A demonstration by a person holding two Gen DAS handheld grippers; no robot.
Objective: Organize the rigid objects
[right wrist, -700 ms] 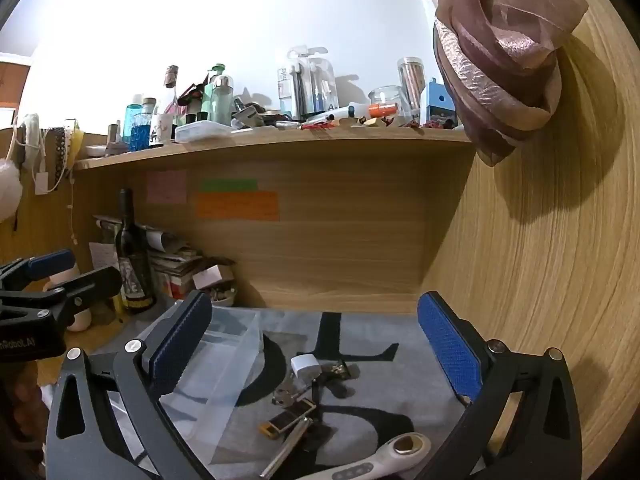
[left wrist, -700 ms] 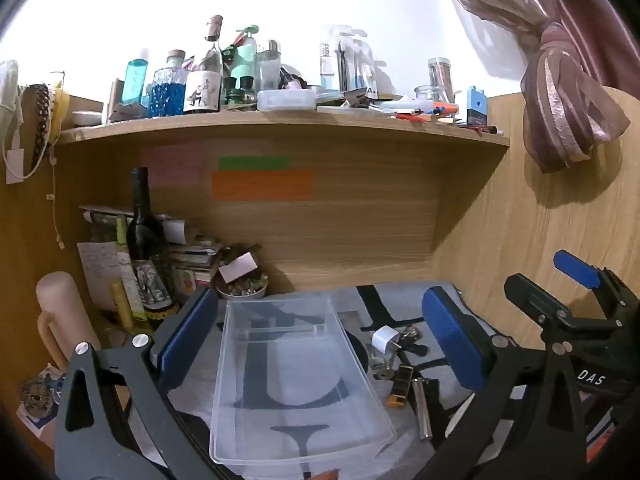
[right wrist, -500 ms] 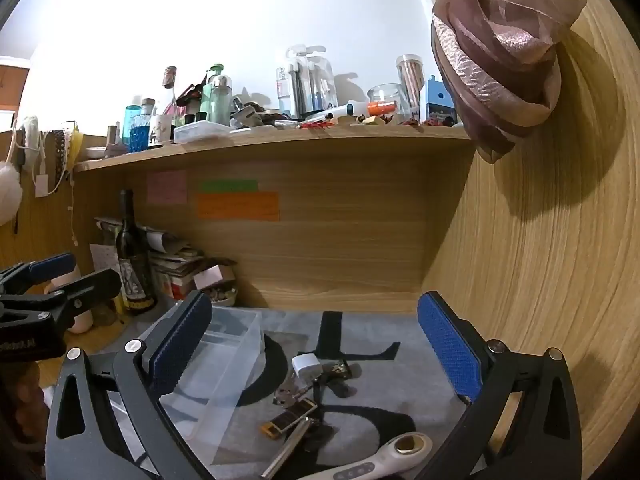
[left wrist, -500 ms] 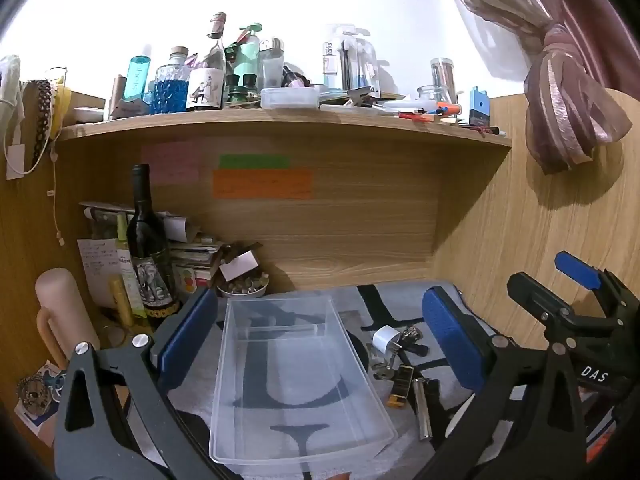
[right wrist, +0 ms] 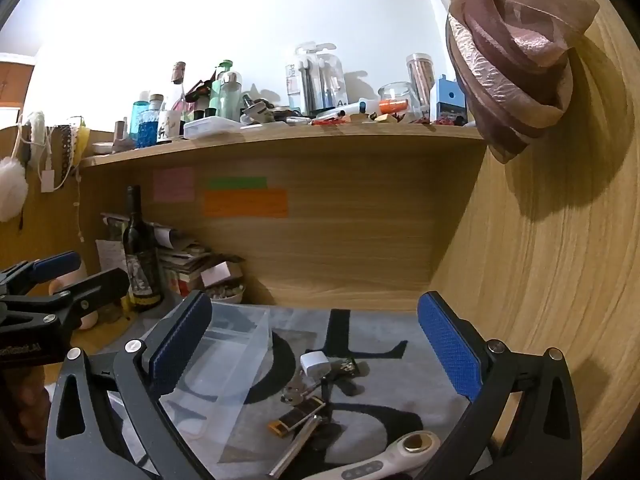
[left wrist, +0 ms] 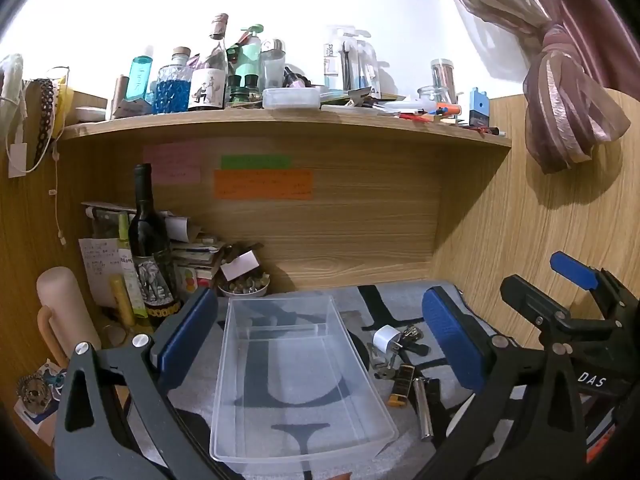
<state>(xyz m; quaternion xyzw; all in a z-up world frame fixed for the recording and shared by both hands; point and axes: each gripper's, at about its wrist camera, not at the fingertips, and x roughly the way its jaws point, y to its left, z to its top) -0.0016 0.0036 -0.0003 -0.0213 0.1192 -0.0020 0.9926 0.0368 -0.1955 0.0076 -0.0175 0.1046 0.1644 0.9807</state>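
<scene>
Right gripper [right wrist: 312, 340] spread wide, empty, above small items: white charger plug [right wrist: 315, 363] beside clear bin [left wrist: 296, 376]. Lower squarely over plug, centre between pads, pinch firmly. Left gripper [left wrist: 320, 332] spread, empty, over bin.

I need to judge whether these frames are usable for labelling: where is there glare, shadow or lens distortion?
Left wrist view: the white wall is blown out, the shelf bows from fisheye, corners are black. Right wrist view: the tied curtain casts a dark shadow on the wood panel; the small items stay sharp.
</scene>
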